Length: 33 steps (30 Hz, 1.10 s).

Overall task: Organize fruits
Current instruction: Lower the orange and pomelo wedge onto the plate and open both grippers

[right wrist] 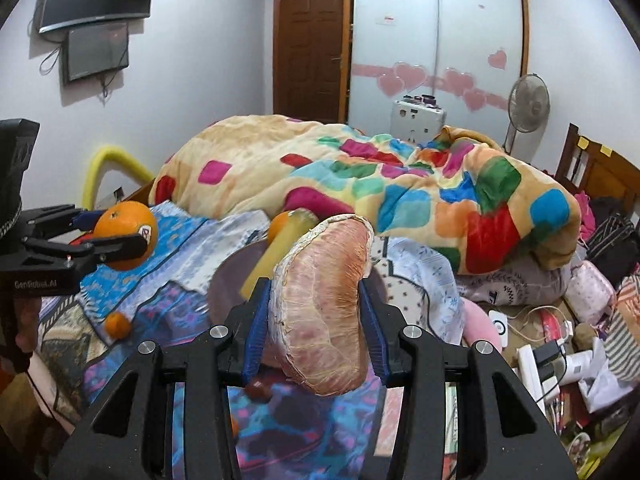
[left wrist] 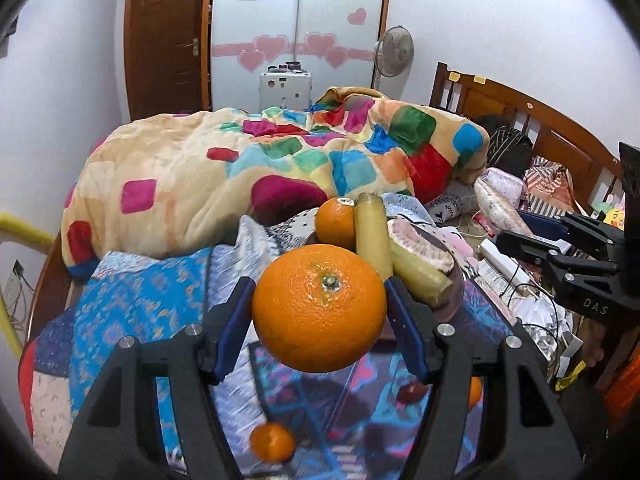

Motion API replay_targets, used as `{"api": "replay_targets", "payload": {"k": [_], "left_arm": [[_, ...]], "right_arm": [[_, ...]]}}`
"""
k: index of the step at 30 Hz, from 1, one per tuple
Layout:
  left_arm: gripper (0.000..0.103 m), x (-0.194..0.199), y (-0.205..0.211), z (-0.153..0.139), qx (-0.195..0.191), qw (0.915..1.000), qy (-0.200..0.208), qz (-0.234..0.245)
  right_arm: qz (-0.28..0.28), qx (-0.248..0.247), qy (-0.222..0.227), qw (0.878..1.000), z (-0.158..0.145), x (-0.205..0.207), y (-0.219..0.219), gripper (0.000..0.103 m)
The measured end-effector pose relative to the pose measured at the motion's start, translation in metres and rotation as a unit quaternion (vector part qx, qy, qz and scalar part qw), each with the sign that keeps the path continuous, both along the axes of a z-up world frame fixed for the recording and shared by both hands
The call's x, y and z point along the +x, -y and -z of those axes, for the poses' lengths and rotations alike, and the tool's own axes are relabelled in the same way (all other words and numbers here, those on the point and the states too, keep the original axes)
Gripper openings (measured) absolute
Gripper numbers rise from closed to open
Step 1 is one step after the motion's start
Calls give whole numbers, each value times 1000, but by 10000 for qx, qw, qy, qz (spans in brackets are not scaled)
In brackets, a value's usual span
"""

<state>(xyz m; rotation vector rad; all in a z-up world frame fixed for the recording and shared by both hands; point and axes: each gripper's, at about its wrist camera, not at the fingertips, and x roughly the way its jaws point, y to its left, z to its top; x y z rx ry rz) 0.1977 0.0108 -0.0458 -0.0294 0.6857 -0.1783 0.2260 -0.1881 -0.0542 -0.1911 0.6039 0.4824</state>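
My left gripper (left wrist: 320,300) is shut on a large orange (left wrist: 319,307), held above the bed; it also shows in the right wrist view (right wrist: 126,234). Behind it a brown plate (left wrist: 454,282) holds a smaller orange (left wrist: 335,222), a pale yellow stick (left wrist: 373,236) and a pomelo wedge (left wrist: 420,254). My right gripper (right wrist: 316,316) is shut on the pomelo wedge (right wrist: 324,312), at the near edge of the plate (right wrist: 230,288). A small tangerine (left wrist: 272,442) and a dark red fruit (left wrist: 412,393) lie on the patterned cloth below.
A patchwork quilt (left wrist: 240,176) is heaped on the bed behind the plate. Cables, a power strip (right wrist: 536,368) and clutter lie to the right. A wooden headboard (left wrist: 520,108) stands at far right. Another tangerine (right wrist: 117,325) lies left of the plate.
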Motion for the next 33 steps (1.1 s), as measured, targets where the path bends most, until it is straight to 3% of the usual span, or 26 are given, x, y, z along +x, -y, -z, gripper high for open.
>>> {"api": "replay_targets", "payload": {"k": [17, 33], "left_arm": [[65, 85, 25, 45, 142, 9974, -710, -33], [65, 105, 21, 63, 87, 9943, -1044, -200]], "right_arm": [[-119, -123, -628, 9979, 51, 67, -9, 40], [-127, 46, -1090, 9939, 62, 86, -5, 42]]}}
